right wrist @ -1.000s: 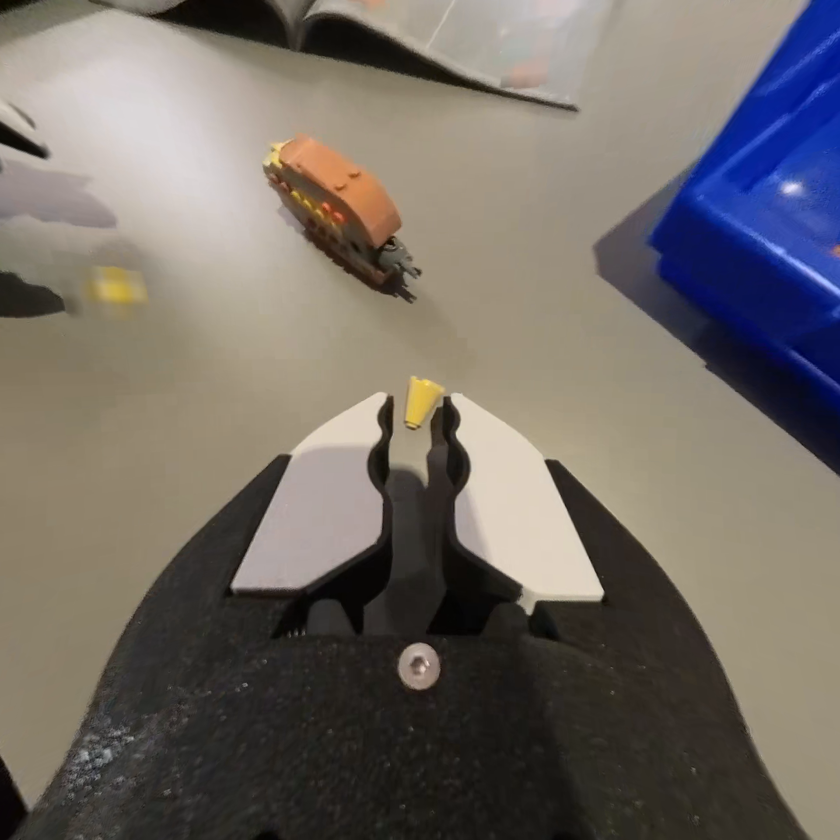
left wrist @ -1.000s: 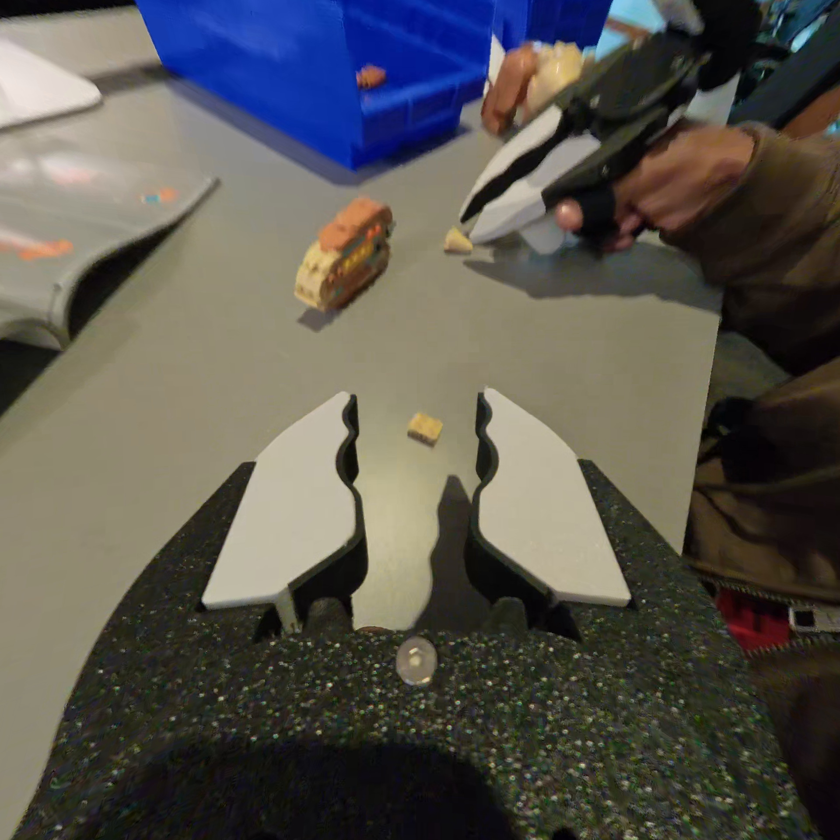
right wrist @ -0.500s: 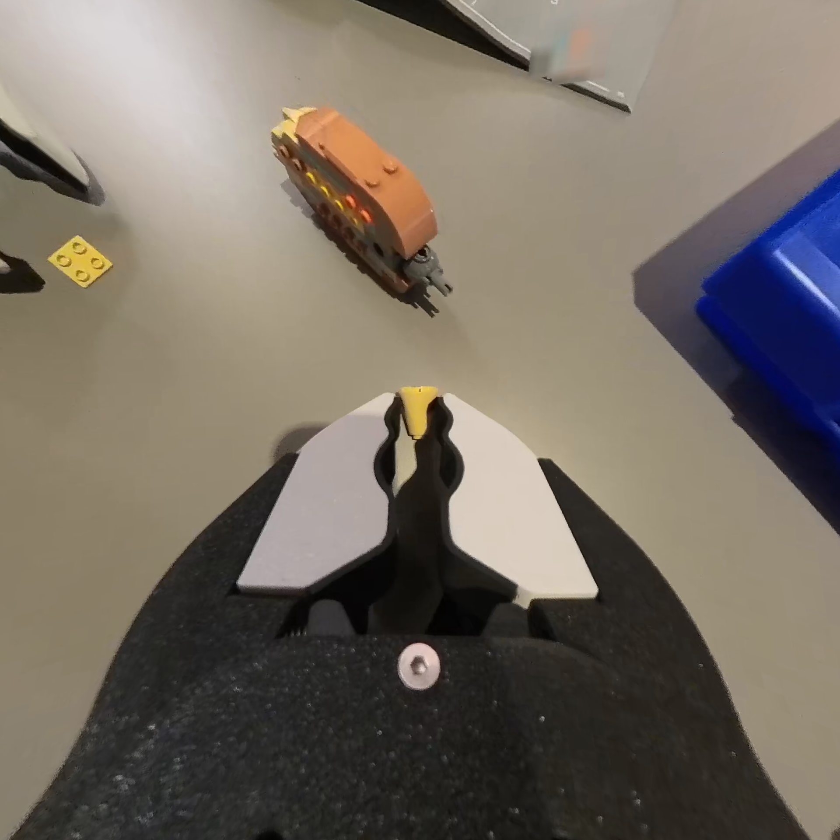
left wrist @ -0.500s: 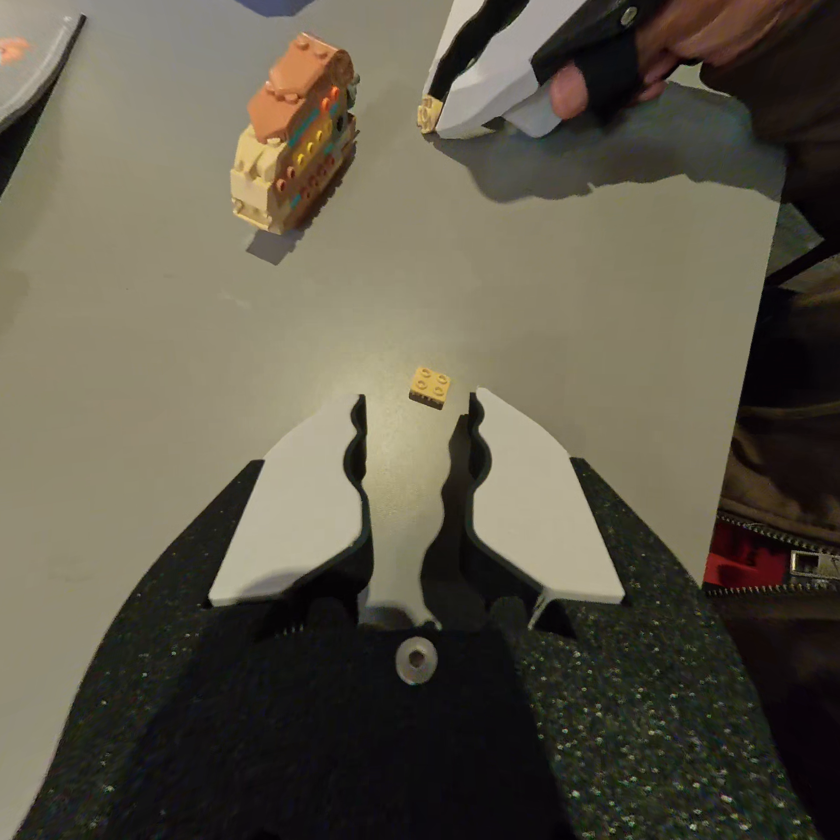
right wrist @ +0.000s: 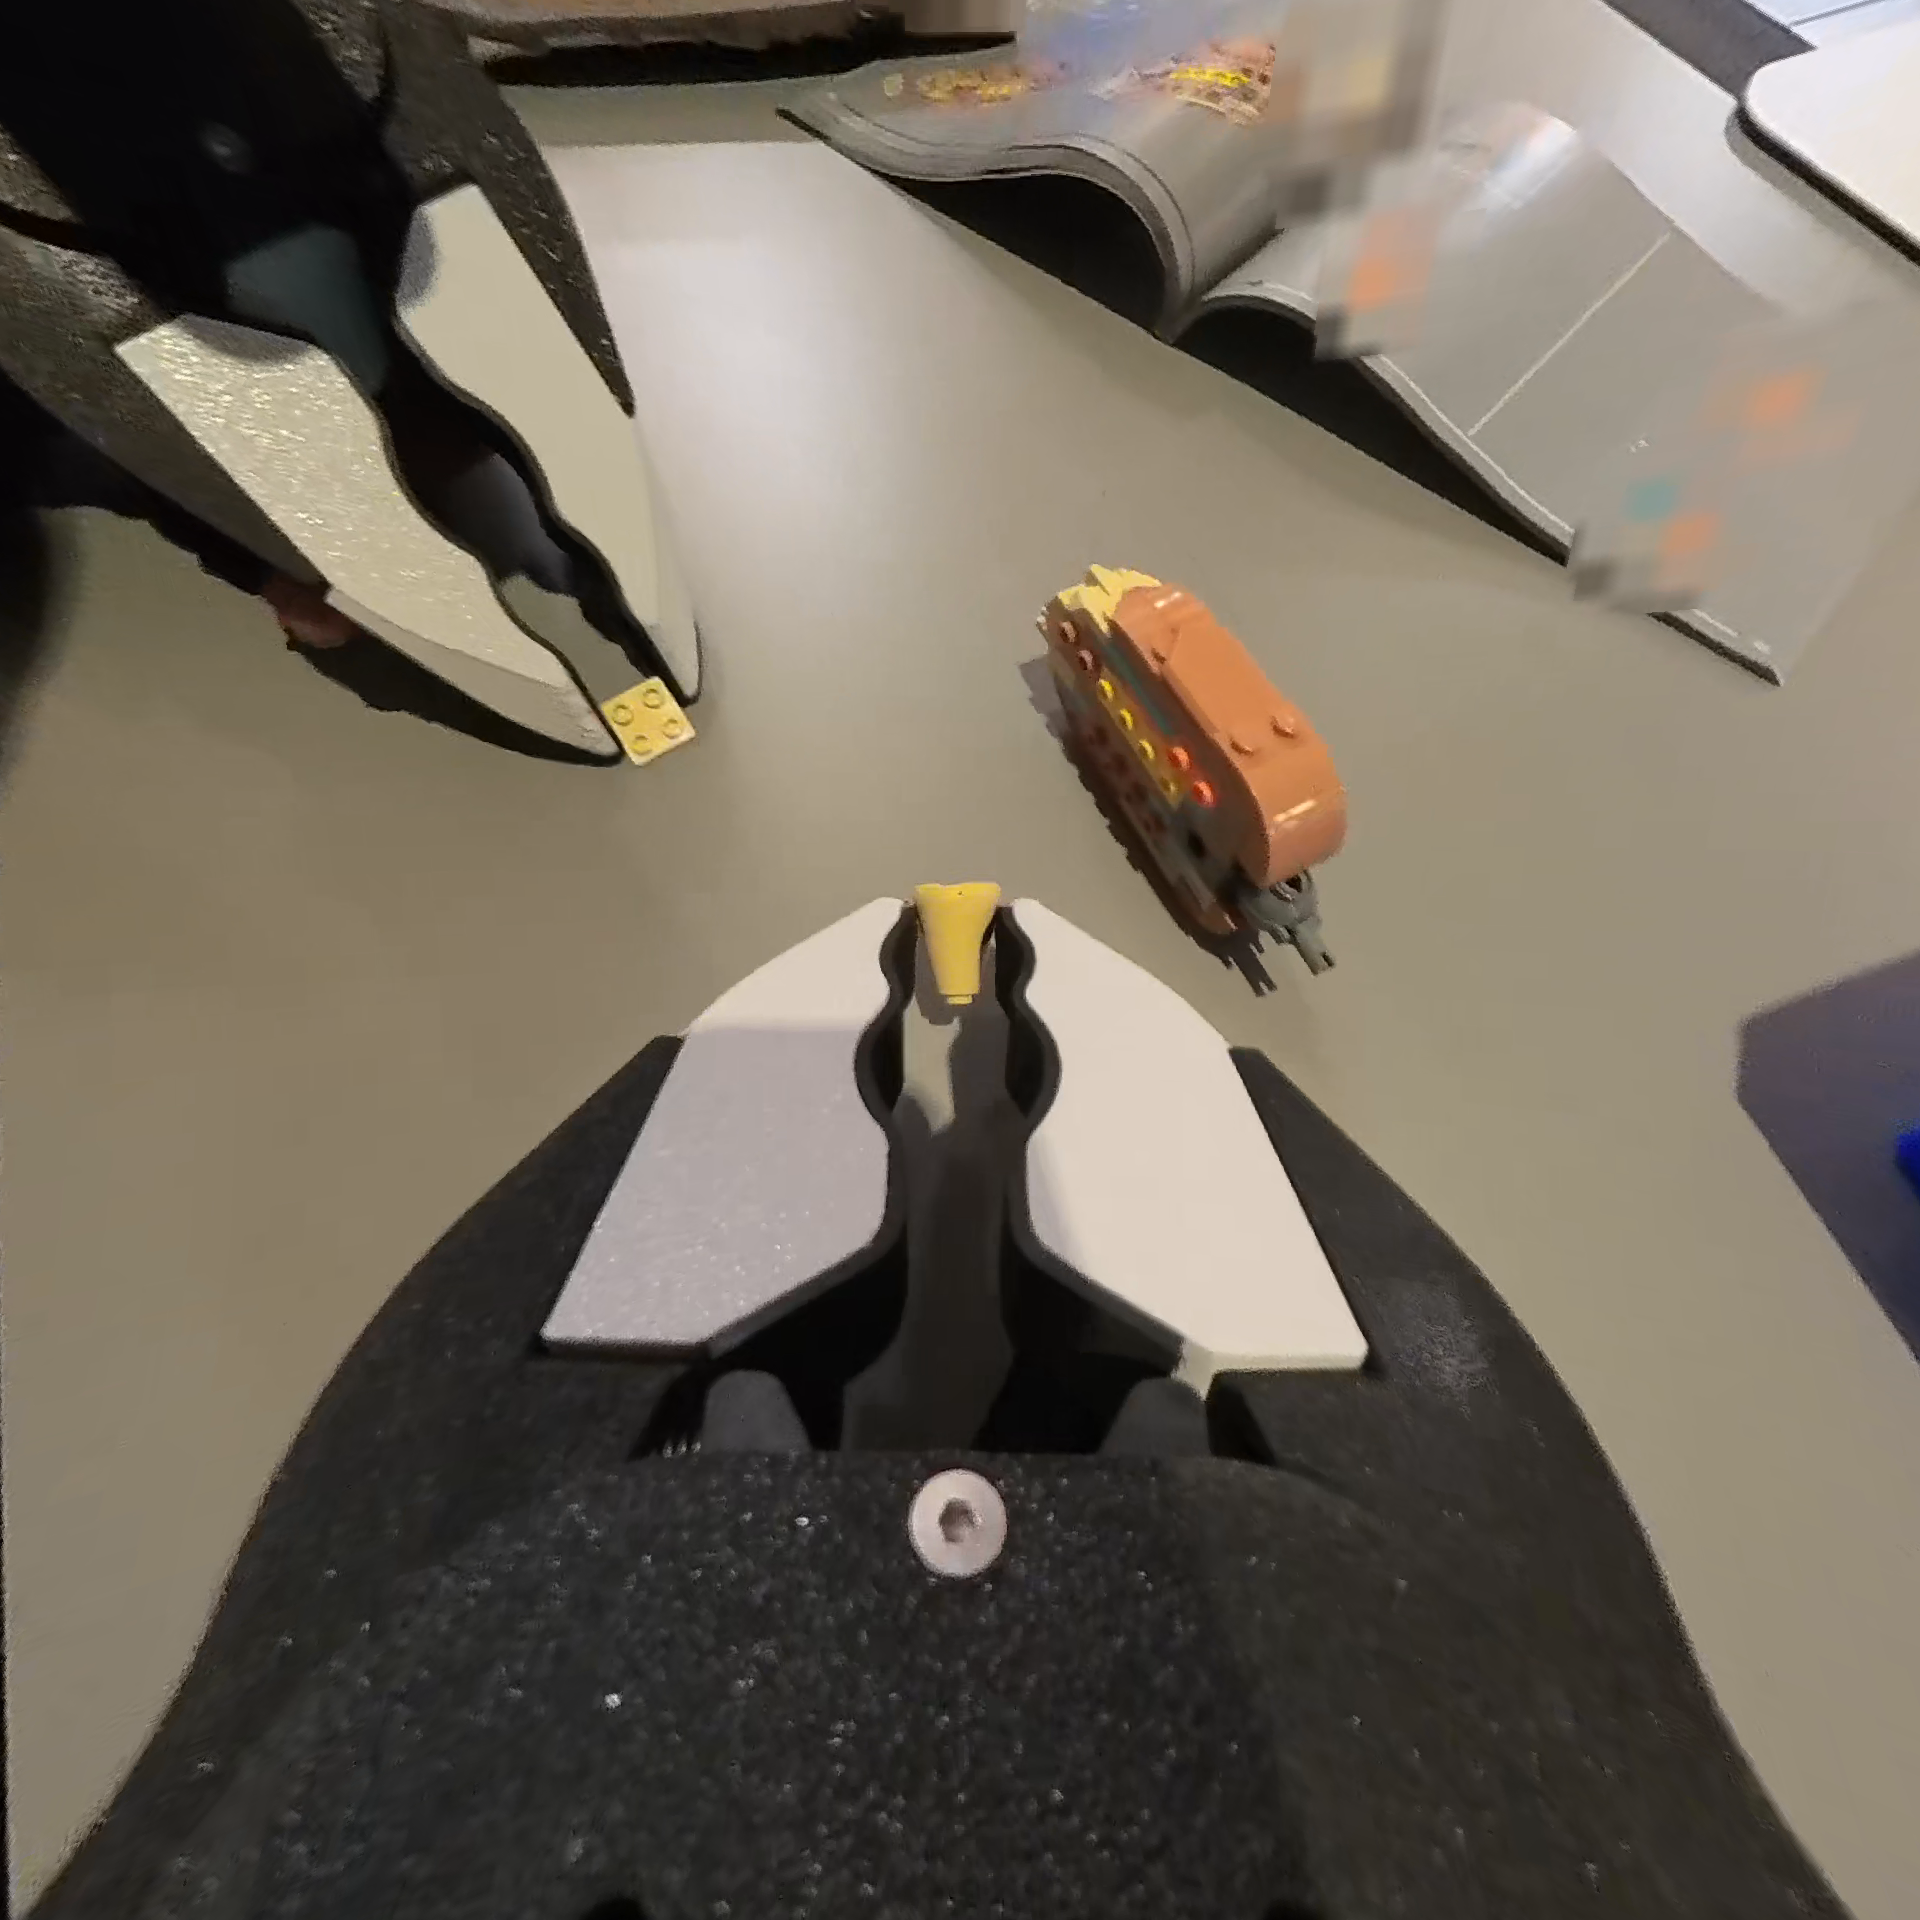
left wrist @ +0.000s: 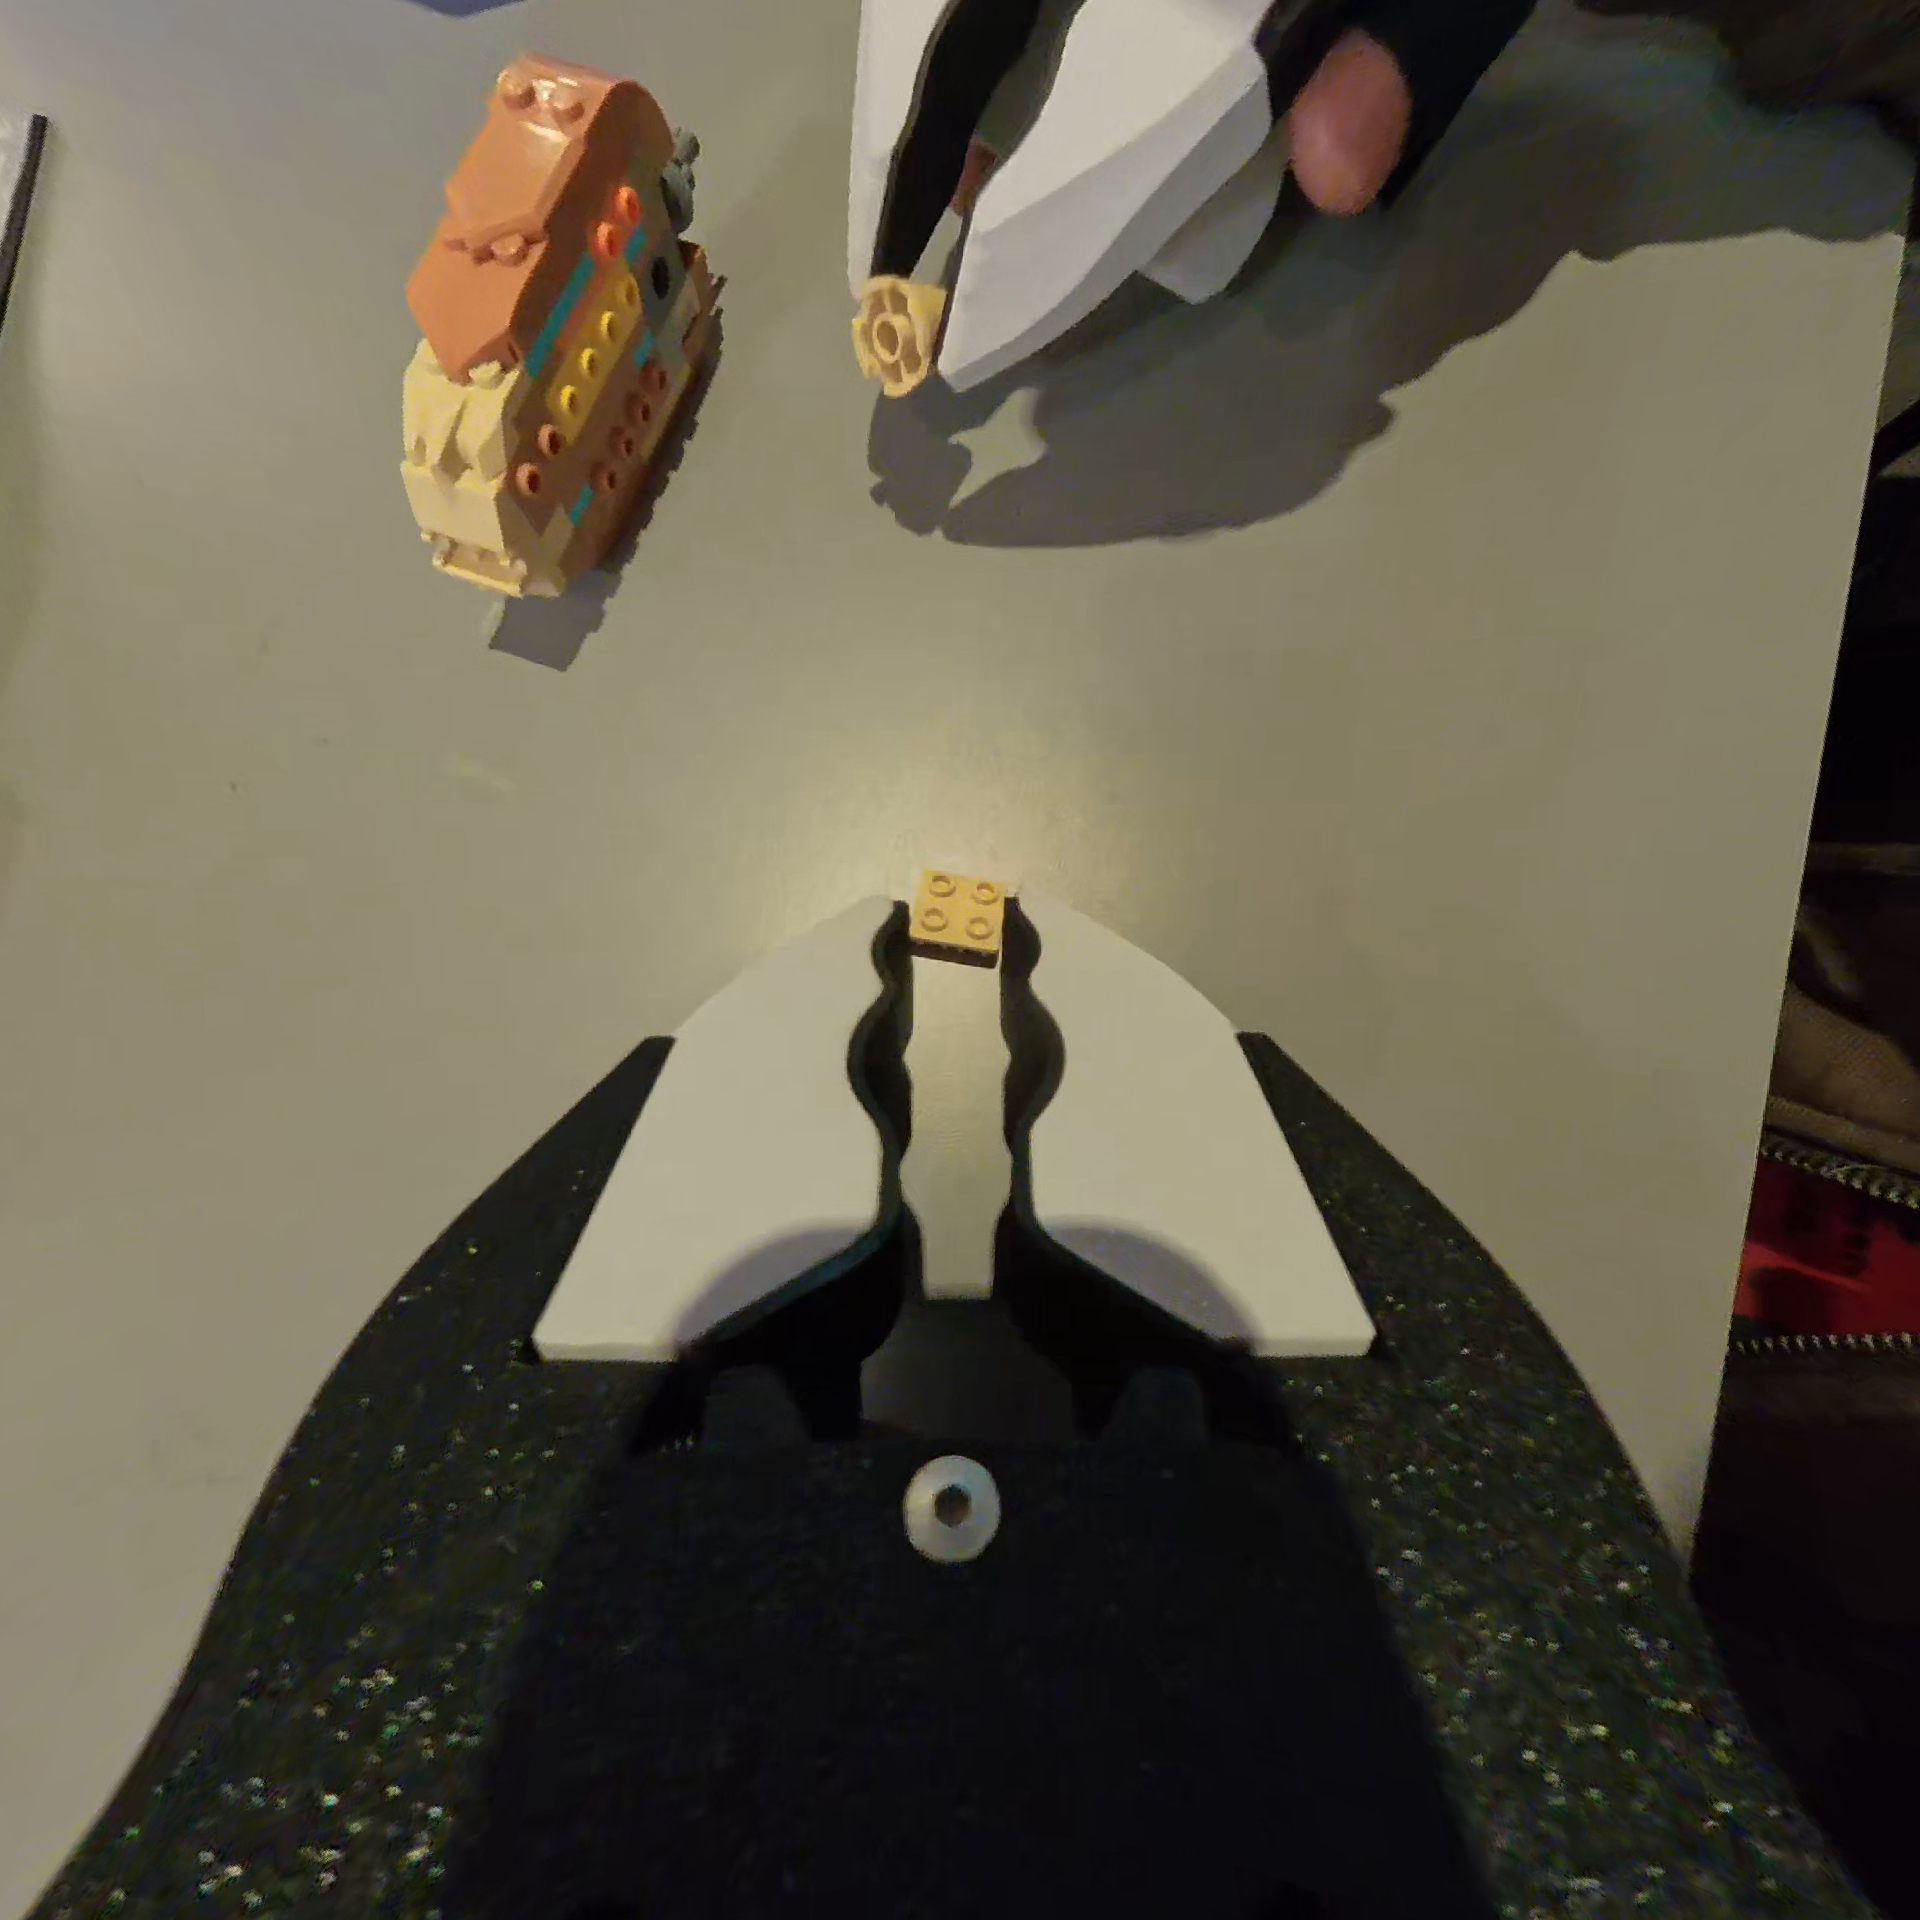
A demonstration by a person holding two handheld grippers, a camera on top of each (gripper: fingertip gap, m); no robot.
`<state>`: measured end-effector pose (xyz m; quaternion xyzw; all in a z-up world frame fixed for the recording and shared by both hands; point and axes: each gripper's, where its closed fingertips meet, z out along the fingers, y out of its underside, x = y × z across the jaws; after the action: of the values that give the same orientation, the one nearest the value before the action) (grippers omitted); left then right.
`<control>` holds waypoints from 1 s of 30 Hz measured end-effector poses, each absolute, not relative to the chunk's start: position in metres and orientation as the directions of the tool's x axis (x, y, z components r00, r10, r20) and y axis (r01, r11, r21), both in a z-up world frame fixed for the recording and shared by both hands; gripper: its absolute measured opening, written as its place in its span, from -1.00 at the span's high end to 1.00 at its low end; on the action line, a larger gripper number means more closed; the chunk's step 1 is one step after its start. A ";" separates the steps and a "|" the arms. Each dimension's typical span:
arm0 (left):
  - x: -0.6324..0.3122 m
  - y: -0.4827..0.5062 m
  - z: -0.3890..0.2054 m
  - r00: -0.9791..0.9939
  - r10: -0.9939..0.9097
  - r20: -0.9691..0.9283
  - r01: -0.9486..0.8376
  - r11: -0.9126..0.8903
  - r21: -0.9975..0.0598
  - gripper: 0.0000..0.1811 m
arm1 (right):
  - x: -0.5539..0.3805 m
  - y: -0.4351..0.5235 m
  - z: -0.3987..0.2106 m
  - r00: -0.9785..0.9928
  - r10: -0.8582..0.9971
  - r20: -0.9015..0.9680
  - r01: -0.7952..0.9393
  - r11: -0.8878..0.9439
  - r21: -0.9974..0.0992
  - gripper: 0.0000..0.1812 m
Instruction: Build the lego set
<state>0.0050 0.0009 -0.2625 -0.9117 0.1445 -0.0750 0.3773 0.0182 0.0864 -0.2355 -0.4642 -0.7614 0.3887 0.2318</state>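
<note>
A part-built lego model (left wrist: 551, 332) with a brown roof and tan front stands on the grey table (left wrist: 260, 831); it also shows in the right wrist view (right wrist: 1195, 748). My left gripper (left wrist: 956, 906) is shut on a small tan 2x2 plate (left wrist: 958, 925) at its fingertips, low at the table surface. The right wrist view shows this gripper (right wrist: 649, 707) and the plate (right wrist: 646, 719) at upper left. My right gripper (right wrist: 956, 909) is shut on a tan cone piece (right wrist: 956, 940). In the left wrist view this gripper (left wrist: 914, 312) holds the cone (left wrist: 899, 335) beside the model.
An open instruction booklet (right wrist: 1455, 312) lies behind the model. A blue bin's corner (right wrist: 1910, 1153) shows at the right edge. The table's right edge (left wrist: 1870, 727) runs close to my left gripper. A person's hand (left wrist: 1340, 125) holds the right gripper. My right fingertips sit around 10 cm from my left ones.
My left gripper moved forward over the 2x2 plate and closed on it. My right gripper, still holding the cone, moved nearer the left gripper and the model.
</note>
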 end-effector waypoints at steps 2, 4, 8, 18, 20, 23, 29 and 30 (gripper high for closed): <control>0.005 0.003 -0.262 0.944 -0.329 0.025 -0.215 -0.671 -0.710 0.82 | 0.016 0.080 -0.235 -0.483 0.875 -0.006 0.515 0.279 -0.811 0.84; 0.005 0.004 -0.262 0.942 -0.336 0.024 -0.220 -0.669 -0.710 0.82 | 0.013 0.072 -0.234 -0.510 0.860 -0.014 0.506 0.287 -0.813 0.84; 0.001 0.007 -0.262 0.939 -0.341 0.040 -0.212 -0.670 -0.712 0.82 | 0.005 0.059 -0.230 -0.551 0.834 -0.017 0.491 0.307 -0.815 0.84; -0.038 0.027 -0.245 0.934 -0.355 0.046 -0.203 -0.631 -0.749 0.82 | -0.019 0.043 -0.225 -0.622 0.781 0.049 0.454 0.412 -0.790 0.84; -0.045 0.032 -0.243 0.924 -0.382 0.012 -0.242 -0.611 -0.754 0.82 | -0.023 0.039 -0.226 -0.637 0.769 0.058 0.437 0.421 -0.795 0.84; -0.054 0.037 -0.245 0.925 -0.380 0.018 -0.229 -0.593 -0.772 0.82 | -0.024 0.037 -0.226 -0.639 0.768 0.049 0.422 0.403 -0.812 0.84; -0.054 0.036 -0.237 0.912 -0.405 0.073 -0.170 -0.531 -0.830 0.82 | -0.020 0.044 -0.226 -0.616 0.787 0.035 0.410 0.358 -0.839 0.84; -0.055 0.036 -0.235 0.912 -0.400 0.089 -0.149 -0.527 -0.837 0.82 | -0.019 0.044 -0.227 -0.612 0.790 0.020 0.413 0.341 -0.844 0.84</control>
<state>-0.0548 0.0365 -0.2350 -0.8629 0.1591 -0.1366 0.4597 -0.0186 0.0444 -0.2265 -0.3815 -0.7888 0.4287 0.2199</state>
